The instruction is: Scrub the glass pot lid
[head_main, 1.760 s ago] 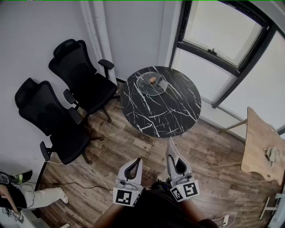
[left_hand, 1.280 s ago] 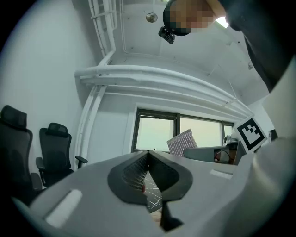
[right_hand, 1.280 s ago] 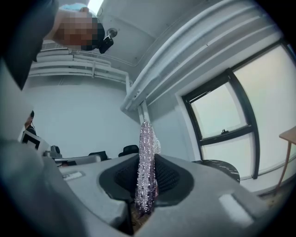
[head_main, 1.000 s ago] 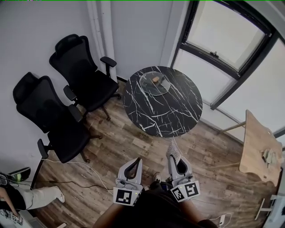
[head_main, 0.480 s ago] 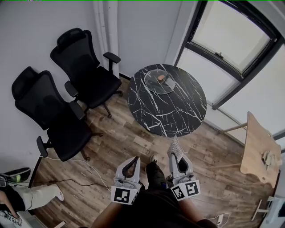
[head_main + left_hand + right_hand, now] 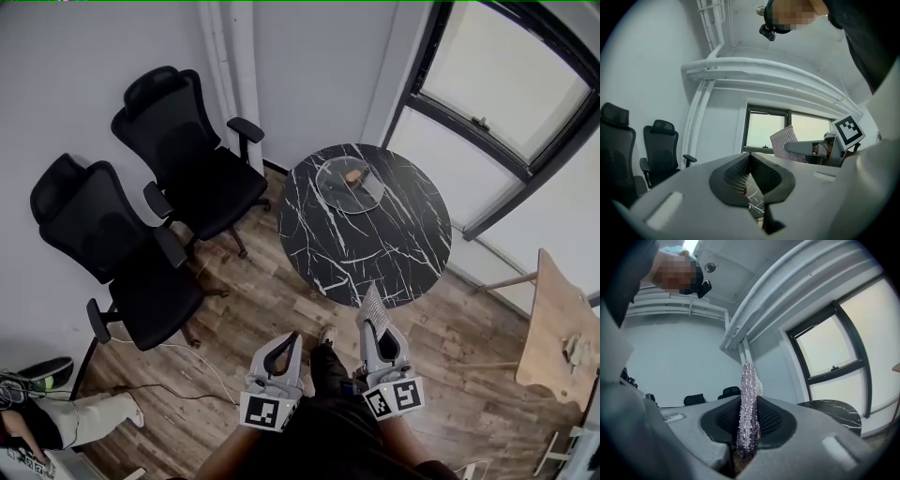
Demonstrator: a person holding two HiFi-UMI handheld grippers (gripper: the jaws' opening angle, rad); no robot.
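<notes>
Glass pot lid [image 6: 350, 183]: lies on the far side of the black marble worktop [image 6: 375, 248], well apart from both my tools. My right hand-held gripper [image 6: 375, 330]: clamped on a silvery scrub pad [image 6: 372, 307]. My left hand-held gripper [image 6: 284, 345]: jaws together, empty. Step, by my judgement: approach; next, reach the worktop and steady the lid.

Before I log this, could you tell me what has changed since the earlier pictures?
The person has stepped slightly nearer the table. Unchanged: right gripper shut on the scrub pad, left gripper shut and empty, glass pot lid lying on the table.
</notes>
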